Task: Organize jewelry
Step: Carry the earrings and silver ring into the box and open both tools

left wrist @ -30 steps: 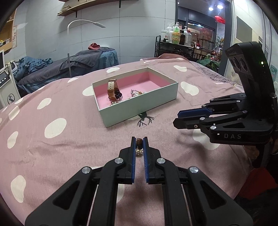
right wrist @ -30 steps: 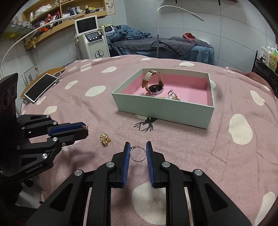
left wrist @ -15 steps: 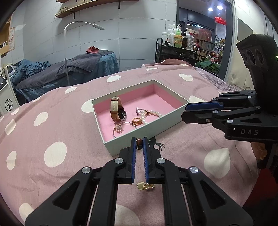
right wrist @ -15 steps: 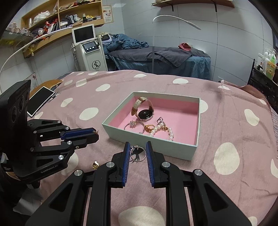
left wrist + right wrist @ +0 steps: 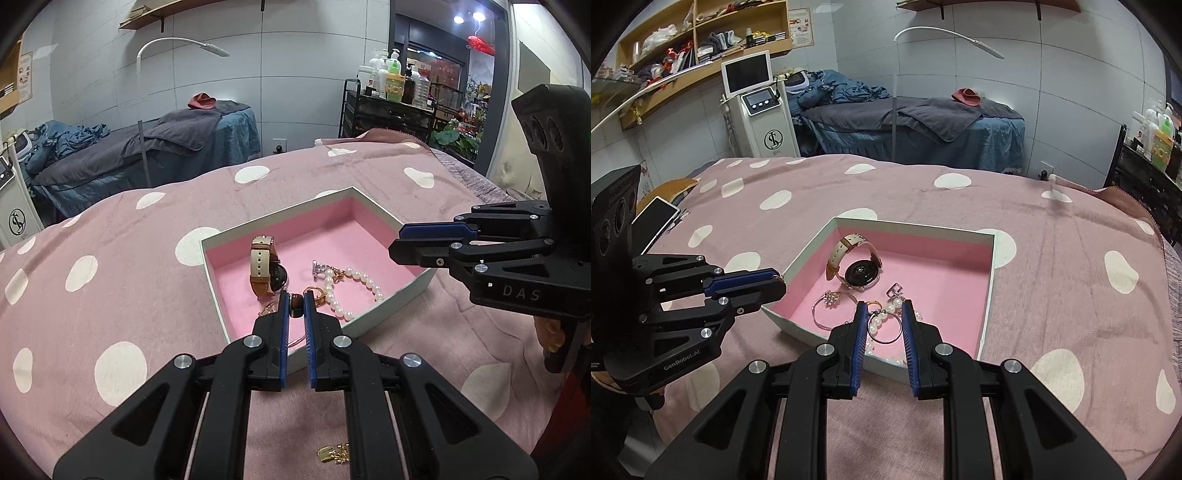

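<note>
Our left gripper (image 5: 296, 308) pinches a small brown bead piece (image 5: 295, 303), and our right gripper (image 5: 883, 321) holds a thin silver ring hoop (image 5: 884, 329). Both hang over the near edge of the pink-lined box (image 5: 991, 273), by the watch (image 5: 858, 271) and pearls (image 5: 354, 281). We think it's drop-off time. Next we move further in, go lower, and let go softly.

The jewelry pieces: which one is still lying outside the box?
The small gold piece on the pink blanket, below the left gripper. The others are in the box or gripped.
</note>
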{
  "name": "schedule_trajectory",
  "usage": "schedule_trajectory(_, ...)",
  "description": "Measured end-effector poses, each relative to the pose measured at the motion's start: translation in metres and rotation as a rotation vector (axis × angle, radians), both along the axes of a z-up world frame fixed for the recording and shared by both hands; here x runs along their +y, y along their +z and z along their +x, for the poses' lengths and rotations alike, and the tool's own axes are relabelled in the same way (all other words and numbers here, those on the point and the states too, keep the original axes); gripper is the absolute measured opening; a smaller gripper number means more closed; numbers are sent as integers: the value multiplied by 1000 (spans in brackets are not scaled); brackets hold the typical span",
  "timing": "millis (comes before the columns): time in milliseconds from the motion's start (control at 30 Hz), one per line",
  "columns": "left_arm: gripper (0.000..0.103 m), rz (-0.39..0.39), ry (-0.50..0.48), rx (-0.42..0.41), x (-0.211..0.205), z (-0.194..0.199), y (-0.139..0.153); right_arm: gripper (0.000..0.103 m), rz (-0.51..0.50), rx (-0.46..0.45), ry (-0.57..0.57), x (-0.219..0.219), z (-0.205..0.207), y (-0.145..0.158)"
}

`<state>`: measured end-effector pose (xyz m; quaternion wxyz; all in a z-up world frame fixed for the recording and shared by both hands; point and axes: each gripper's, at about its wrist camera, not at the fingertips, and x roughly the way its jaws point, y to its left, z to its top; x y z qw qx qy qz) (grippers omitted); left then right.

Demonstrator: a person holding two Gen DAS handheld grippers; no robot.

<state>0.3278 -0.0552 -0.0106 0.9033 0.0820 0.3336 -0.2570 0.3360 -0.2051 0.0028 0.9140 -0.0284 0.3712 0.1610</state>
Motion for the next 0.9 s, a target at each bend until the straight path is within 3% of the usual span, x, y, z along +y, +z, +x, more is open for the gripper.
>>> schedule_trajectory(367, 8, -7, -7, 99, -12, 32, -17, 18, -36, 46, -15, 9, 36, -14)
schedule_trajectory(900, 8, 73, -33, 122, -30, 41, -36, 18, -123, 121, 6, 24, 66, -38)
